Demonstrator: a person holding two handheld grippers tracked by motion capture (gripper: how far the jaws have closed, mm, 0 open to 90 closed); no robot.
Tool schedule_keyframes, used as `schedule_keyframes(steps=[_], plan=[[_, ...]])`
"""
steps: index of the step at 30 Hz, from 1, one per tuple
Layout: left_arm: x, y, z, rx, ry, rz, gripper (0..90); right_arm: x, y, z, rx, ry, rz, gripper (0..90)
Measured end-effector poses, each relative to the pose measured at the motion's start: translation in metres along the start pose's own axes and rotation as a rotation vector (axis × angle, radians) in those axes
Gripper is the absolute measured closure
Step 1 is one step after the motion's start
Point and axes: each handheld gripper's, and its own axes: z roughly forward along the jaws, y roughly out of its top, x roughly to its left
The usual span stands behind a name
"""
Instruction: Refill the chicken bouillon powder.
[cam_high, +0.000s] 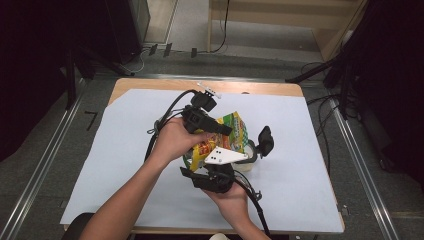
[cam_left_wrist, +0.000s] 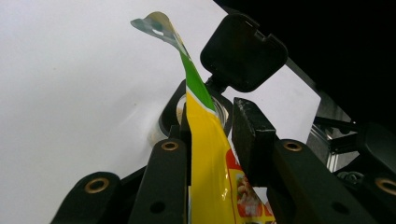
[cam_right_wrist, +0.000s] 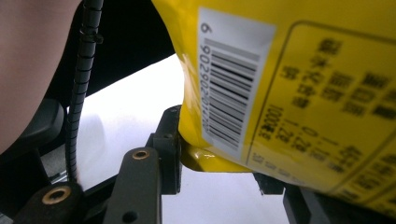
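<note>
High view: snack pouch (cam_high: 231, 134) sits mid-surface (cam_high: 300, 190), held between both grippers, above an open jar (cam_high: 248, 152) whose flip lid (cam_high: 265, 140) stands at 3 o'clock. Left gripper (cam_high: 220, 129) takes the top, right gripper (cam_high: 212, 167) the bottom.

Left gripper view: jaws pinch the pouch (cam_left_wrist: 205, 154) edge-on; film looks thin, light, floppy and slick, so best held at the sealed rims. Jar mouth (cam_left_wrist: 219, 109) is at 12 o'clock, past the jaws.

Right gripper view: jaws clamp the bottom seam (cam_right_wrist: 210, 161); barcode (cam_right_wrist: 231, 93) is readable here.
</note>
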Motion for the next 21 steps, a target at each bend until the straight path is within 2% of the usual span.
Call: schedule_keyframes(steps=[2,4,9,13,16,21], plan=[[0.0013,-0.0003,-0.0001,-0.005,-0.002,-0.006,75.5,-0.0002,0.0005,0.0009,0.003,0.004,0.004,61.0],[0.0020,-0.0004,-0.0004,-0.003,0.014,-0.007,75.5,-0.0008,0.0011,0.0023,0.004,0.010,0.014,61.1],[-0.0022,-0.0007,-0.0029,-0.016,0.035,0.008,75.4,-0.0019,0.0024,0.0059,0.011,0.023,0.028,61.4],[0.0014,-0.0002,-0.0021,-0.019,0.015,0.009,75.7,-0.0021,0.0029,0.0070,0.012,0.025,0.024,60.4],[0.0040,0.0010,0.0001,-0.018,0.003,-0.004,75.8,-0.0049,0.0036,0.0074,0.025,0.035,0.023,60.7],[0.0078,0.0076,0.0037,0.015,-0.009,-0.014,75.6,-0.0077,0.0059,0.0057,0.035,0.037,0.030,62.4]])
